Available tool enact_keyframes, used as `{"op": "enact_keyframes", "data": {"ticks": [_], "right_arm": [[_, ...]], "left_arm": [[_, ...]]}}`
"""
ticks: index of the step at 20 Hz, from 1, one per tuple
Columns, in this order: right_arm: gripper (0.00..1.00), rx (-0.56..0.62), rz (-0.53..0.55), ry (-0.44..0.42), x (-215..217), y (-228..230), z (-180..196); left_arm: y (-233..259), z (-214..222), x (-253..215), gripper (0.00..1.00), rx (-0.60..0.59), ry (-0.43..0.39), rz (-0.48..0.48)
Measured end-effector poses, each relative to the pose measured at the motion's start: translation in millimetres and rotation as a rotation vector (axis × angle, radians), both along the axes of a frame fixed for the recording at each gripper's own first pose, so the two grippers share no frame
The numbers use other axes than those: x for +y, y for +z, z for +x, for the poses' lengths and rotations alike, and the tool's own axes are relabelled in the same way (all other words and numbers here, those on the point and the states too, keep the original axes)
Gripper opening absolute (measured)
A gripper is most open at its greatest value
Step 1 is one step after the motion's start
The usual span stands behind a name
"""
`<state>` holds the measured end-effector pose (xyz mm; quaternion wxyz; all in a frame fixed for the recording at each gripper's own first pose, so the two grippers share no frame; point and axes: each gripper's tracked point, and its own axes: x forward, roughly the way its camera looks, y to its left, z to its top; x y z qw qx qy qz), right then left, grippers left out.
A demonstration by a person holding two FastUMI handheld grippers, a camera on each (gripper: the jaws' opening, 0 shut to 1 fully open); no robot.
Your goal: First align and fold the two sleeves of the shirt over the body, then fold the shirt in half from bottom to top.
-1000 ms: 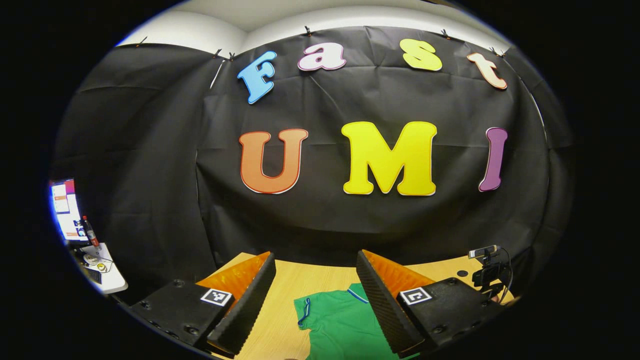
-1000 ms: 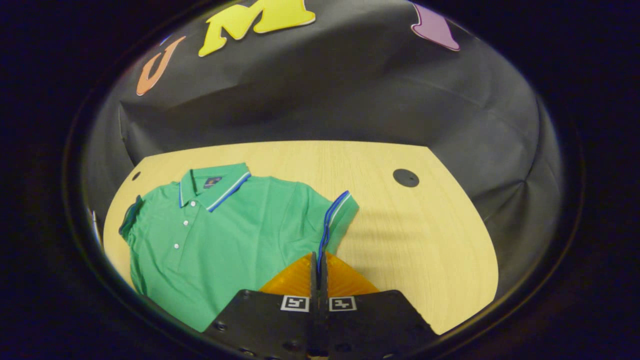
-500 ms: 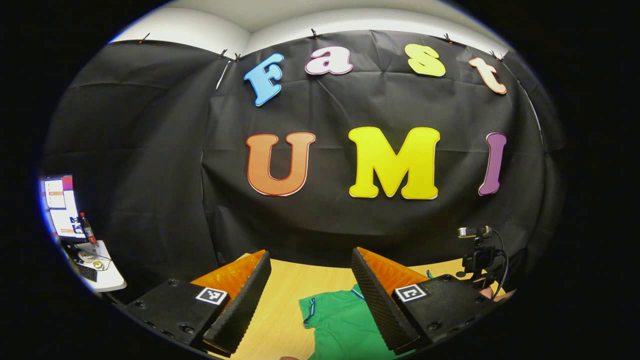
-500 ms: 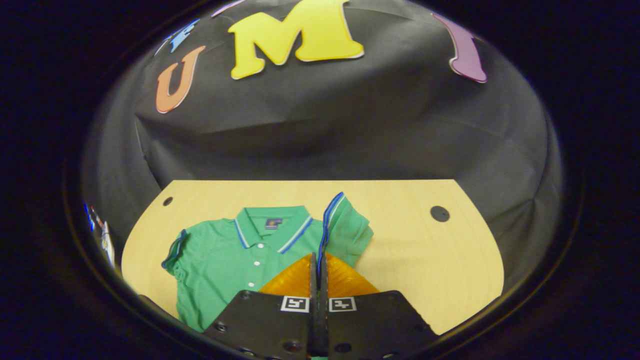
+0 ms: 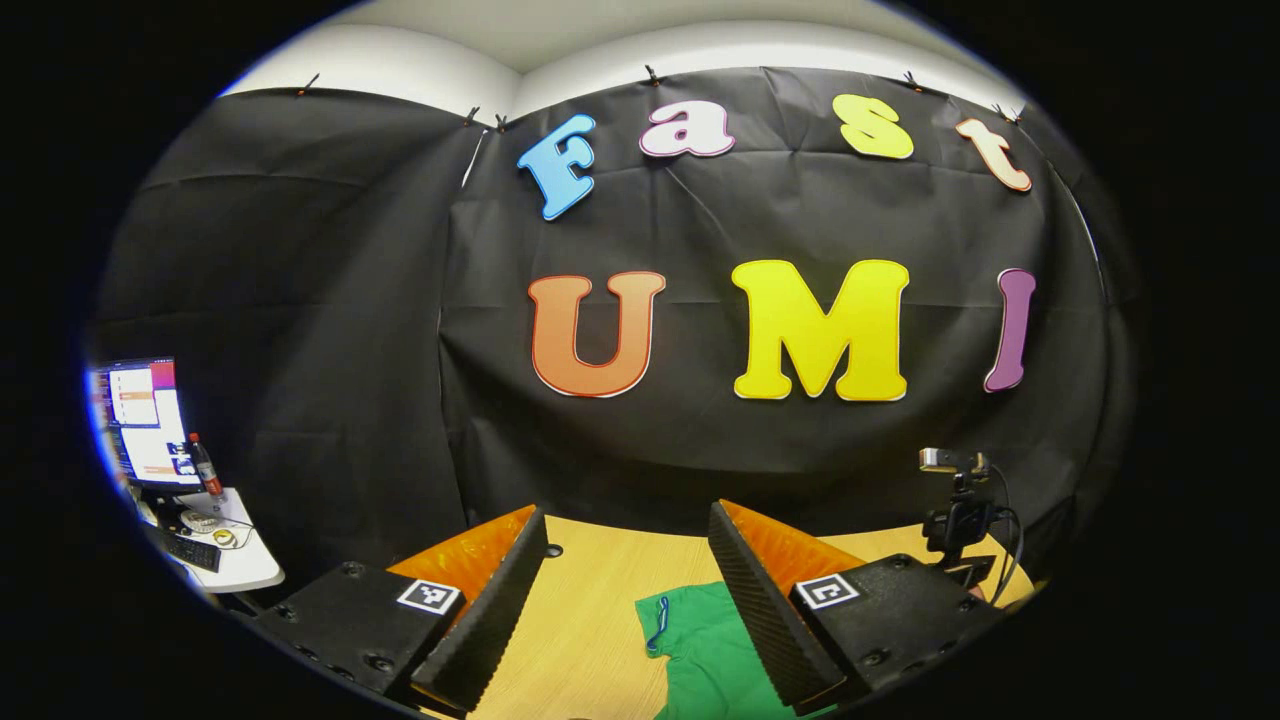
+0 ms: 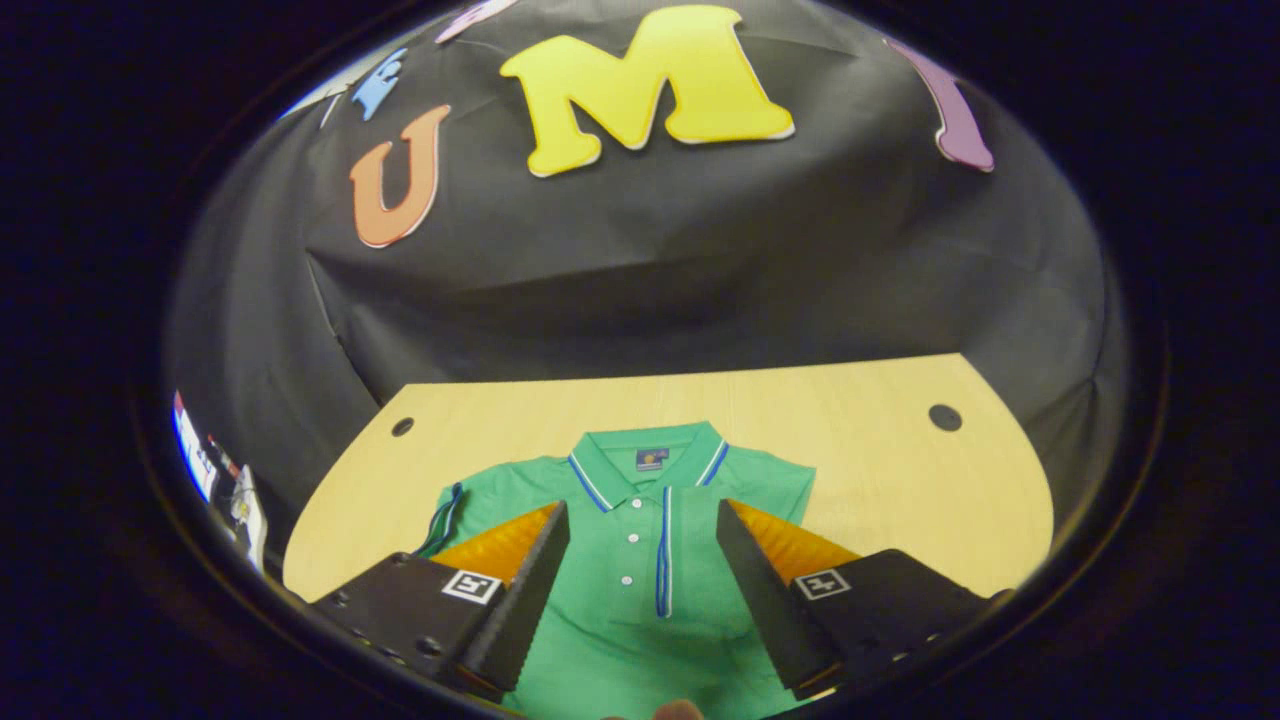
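Now my right gripper [image 6: 640, 570] hangs with jaws wide over the shirt [image 6: 640, 520], flat on the tabletop [image 6: 880, 470] with one sleeve [image 6: 770, 490] folded in, while my left gripper [image 5: 625, 600], jaws also wide, sits nearer the unfolded sleeve [image 5: 665, 620].

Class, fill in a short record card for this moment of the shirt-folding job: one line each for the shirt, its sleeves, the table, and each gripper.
shirt: green polo shirt lying flat, collar toward the booth wall
right sleeve: folded over the body, its blue-striped cuff running down the chest
left sleeve: sleeve spread out to the side, not yet folded
table: light wooden table with round holes near its far corners
right gripper: right gripper open above the shirt, holding nothing
left gripper: left gripper open, aimed toward the wall, holding nothing
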<state>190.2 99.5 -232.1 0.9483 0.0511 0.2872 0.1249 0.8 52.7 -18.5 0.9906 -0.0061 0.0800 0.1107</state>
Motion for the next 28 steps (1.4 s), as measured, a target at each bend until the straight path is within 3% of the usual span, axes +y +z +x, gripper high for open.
{"op": "enact_keyframes", "data": {"ticks": [2,4,7,10,13,15,21,28], "right_arm": [[0.96,-0.075,-0.028,0.005,-6.4,28.0,-15.0],[0.92,-0.142,-0.046,0.008,-13.6,57.1,-32.2],[0.96,-0.226,-0.076,0.006,-30.4,98.4,-67.3],[0.92,-0.295,-0.1,-0.038,-53.2,133.6,-102.6],[0.96,-0.335,-0.119,-0.074,-71.8,159.1,-132.3],[0.92,-0.345,-0.14,-0.108,-84.5,164.2,-140.6],[0.95,-0.307,-0.206,-0.175,-115.7,155.6,-155.5],[0.96,-0.238,-0.231,-0.185,-121.9,139.3,-162.1]], "left_arm": [[-12.2,2.1,0.4,1.0,0.024,-0.01,-0.012],[-26.7,7.0,0.3,1.0,0.051,-0.035,-0.019],[-59.0,17.1,-7.6,1.0,0.122,-0.107,-0.033],[-97.8,29.1,-12.9,1.0,0.202,-0.168,-0.053],[-152.0,45.6,-18.2,1.0,0.322,-0.21,-0.091],[-186.8,54.8,-14.2,1.0,0.384,-0.23,-0.097],[-284.1,84.7,6.2,1.0,0.552,-0.2,-0.147],[-351.4,105.8,11.8,1.0,0.668,-0.226,-0.124]]}}
